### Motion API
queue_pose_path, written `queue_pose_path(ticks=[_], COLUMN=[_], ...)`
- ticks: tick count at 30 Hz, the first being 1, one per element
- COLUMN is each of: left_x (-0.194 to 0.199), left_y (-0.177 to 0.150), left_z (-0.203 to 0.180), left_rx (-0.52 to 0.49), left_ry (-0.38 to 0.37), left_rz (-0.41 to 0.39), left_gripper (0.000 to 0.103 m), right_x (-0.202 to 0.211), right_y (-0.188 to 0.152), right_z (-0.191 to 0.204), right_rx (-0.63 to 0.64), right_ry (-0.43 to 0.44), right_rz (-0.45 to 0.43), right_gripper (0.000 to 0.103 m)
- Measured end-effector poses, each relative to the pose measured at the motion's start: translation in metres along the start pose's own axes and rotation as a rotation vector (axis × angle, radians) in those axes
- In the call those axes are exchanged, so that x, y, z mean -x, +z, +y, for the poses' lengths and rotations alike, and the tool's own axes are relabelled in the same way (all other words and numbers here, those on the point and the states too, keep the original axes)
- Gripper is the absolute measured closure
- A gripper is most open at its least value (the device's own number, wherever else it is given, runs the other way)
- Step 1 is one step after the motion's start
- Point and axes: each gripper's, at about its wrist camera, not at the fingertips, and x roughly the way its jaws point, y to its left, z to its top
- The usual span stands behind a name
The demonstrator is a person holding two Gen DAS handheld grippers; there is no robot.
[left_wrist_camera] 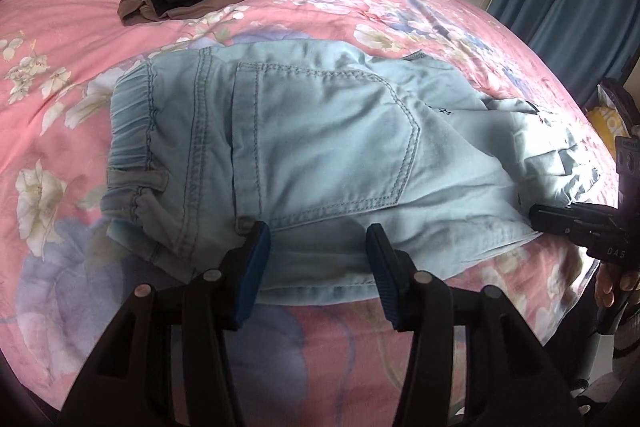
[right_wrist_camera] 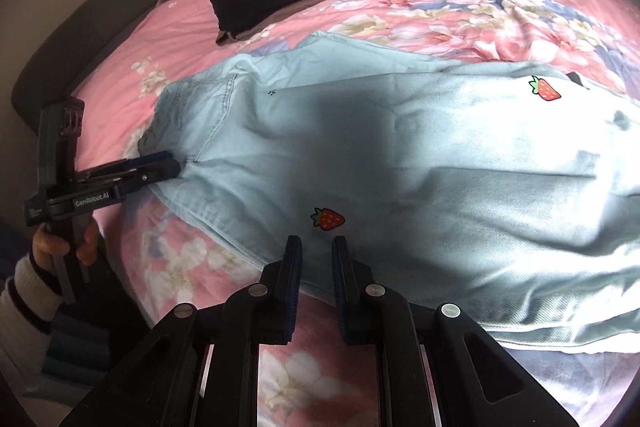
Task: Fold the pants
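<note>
Just pants (left_wrist_camera: 304,155) edge between parted jaws

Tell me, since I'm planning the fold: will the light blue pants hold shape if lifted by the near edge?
Probably not: the pants lie wrinkled and sagging on the bedspread, so they look floppy. The elastic waistband seems thicker, likely the heavier end.

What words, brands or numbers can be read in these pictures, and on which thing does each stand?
"GenRobot.AI": on the left tool, side of its body.
"DAS": on the right tool, on its body.
Yellow bag: white letters, cut off, unreadable.
Pants: small dark mark, too small to read.
</note>
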Motion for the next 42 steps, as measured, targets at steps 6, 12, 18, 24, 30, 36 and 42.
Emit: queue_pose_path(ticks=[6,12,18,24,30,36,42], left_x=[0.013,0.019,0.01,-0.016,-0.038,-0.054,-0.071], left_y=[0.006,0.02,0.035,0.039,0.039,0.038,0.04], left_z=[-0.01,-0.051,-0.121,-0.195,-0.246,-0.284,-0.313], left_rx=[0.028,-0.054,-0.222,-0.406,-0.505,-0.548,-0.605], left_ry=[0.045,0.005,-0.062,-0.112,-0.199,-0.277,-0.273], left_rz=[0.013,0.01,-0.008,0.009,0.037,0.067,0.065], left_gripper=[0.053,0.052,0.045,0.045,0.045,0.045,0.047], right_x=[0.025,0.065,0.095,0.123,0.141,0.151,0.167], right_y=[-0.008,-0.015,-0.025,-0.043,-0.055,-0.07,-0.093], right_z=[-0.003,-0.034,-0.083,-0.143,-0.182,-0.209,-0.237], right_rx=[-0.042,-0.161,-0.338,-0.544,-0.66,-0.752,-0.857], right_ry=[0.04,0.054,-0.011,-0.049,-0.073,-0.107,-0.15], right_rz=[-0.068,-0.187,-0.262,-0.327,-0.381,-0.416,-0.463], right_gripper=[0.089,0.07,0.068,0.068,0.068,0.068,0.068])
